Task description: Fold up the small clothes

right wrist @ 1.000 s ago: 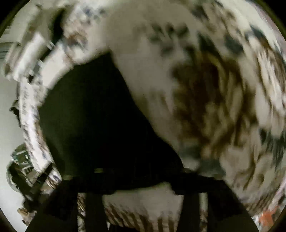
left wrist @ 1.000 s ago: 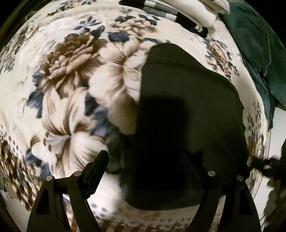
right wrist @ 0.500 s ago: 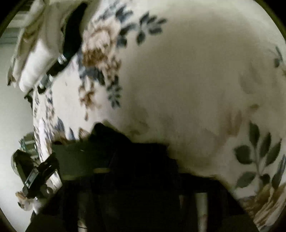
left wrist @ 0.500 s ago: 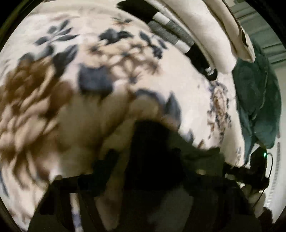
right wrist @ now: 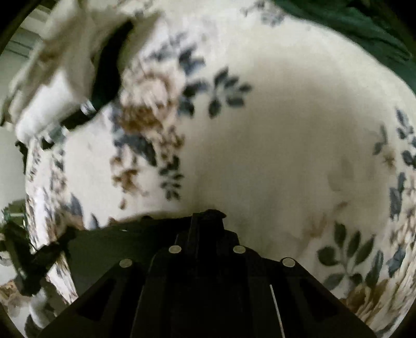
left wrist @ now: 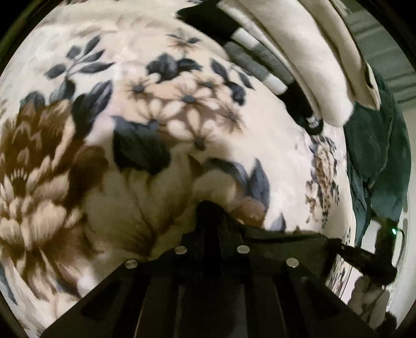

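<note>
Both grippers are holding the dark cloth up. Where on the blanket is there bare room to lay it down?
The floral blanket is bare ahead of the right gripper, from the dark garment to the green cloth. Ahead of the left gripper it is also bare, up to the folded stack. That stack's far edge is crowded.
</note>
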`<action>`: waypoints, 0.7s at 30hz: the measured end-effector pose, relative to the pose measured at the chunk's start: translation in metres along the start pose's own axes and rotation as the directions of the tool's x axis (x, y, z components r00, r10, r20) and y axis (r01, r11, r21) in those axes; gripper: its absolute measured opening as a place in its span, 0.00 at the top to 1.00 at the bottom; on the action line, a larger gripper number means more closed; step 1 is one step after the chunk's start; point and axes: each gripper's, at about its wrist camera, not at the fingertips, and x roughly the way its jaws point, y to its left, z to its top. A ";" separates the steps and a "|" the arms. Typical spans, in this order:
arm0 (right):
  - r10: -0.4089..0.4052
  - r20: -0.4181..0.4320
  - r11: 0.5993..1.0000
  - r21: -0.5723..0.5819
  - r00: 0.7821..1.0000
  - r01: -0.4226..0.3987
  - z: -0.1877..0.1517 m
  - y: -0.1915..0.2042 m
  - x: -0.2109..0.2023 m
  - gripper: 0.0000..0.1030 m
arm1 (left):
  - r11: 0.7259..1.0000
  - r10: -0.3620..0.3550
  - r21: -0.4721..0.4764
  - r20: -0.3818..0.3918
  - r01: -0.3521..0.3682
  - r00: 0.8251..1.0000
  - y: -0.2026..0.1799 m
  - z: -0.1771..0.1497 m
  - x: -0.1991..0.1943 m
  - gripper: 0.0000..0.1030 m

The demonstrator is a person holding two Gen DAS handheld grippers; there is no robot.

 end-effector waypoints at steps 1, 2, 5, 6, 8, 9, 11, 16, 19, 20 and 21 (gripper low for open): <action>0.023 -0.026 1.000 0.012 0.999 -0.023 0.000 -0.003 -0.001 0.90 | 1.000 0.013 0.023 -0.007 -0.013 1.000 -0.004 -0.001 -0.004 0.91; 0.042 -0.039 0.999 0.024 0.998 -0.041 -0.001 -0.007 -0.004 0.86 | 0.998 0.030 0.049 -0.017 -0.029 0.999 -0.008 -0.002 -0.010 0.87; 0.131 -0.041 0.987 0.098 0.990 -0.127 -0.021 -0.033 -0.038 0.59 | 0.991 0.057 0.123 -0.029 -0.053 0.998 -0.026 -0.023 -0.036 0.35; 0.144 -0.034 0.982 0.125 0.989 -0.139 -0.034 -0.043 -0.049 0.50 | 0.989 0.044 0.145 -0.030 -0.040 0.999 -0.031 -0.032 -0.043 0.26; 0.159 -0.037 0.971 0.187 0.987 -0.149 -0.061 -0.062 -0.065 0.49 | 0.980 0.050 0.194 -0.035 -0.042 0.998 -0.044 -0.059 -0.057 0.24; 0.159 -0.062 0.959 0.246 0.985 -0.139 -0.084 -0.076 -0.070 0.48 | 0.977 0.063 0.205 -0.038 -0.054 0.997 -0.047 -0.070 -0.060 0.24; 0.194 -0.094 0.920 0.363 0.977 -0.147 -0.124 -0.096 -0.069 0.44 | 0.978 0.085 0.193 -0.056 -0.073 0.995 -0.047 -0.100 -0.065 0.24; 0.329 -0.112 0.763 0.617 0.938 -0.194 -0.209 -0.114 -0.045 0.41 | 0.995 0.095 0.037 -0.158 -0.090 0.983 -0.029 -0.152 -0.059 0.24; 0.428 -0.053 0.655 0.706 0.902 -0.270 -0.222 -0.112 -0.017 0.32 | 0.994 0.110 0.001 -0.188 -0.112 0.976 -0.023 -0.170 -0.055 0.24; 0.434 -0.031 0.631 0.724 0.900 -0.279 -0.223 -0.112 -0.010 0.27 | 0.993 0.117 -0.001 -0.198 -0.120 0.973 -0.021 -0.174 -0.054 0.24; 0.441 -0.001 0.594 0.750 0.898 -0.291 -0.220 -0.113 0.004 0.27 | 0.993 0.118 -0.002 -0.200 -0.121 0.973 -0.021 -0.174 -0.054 0.24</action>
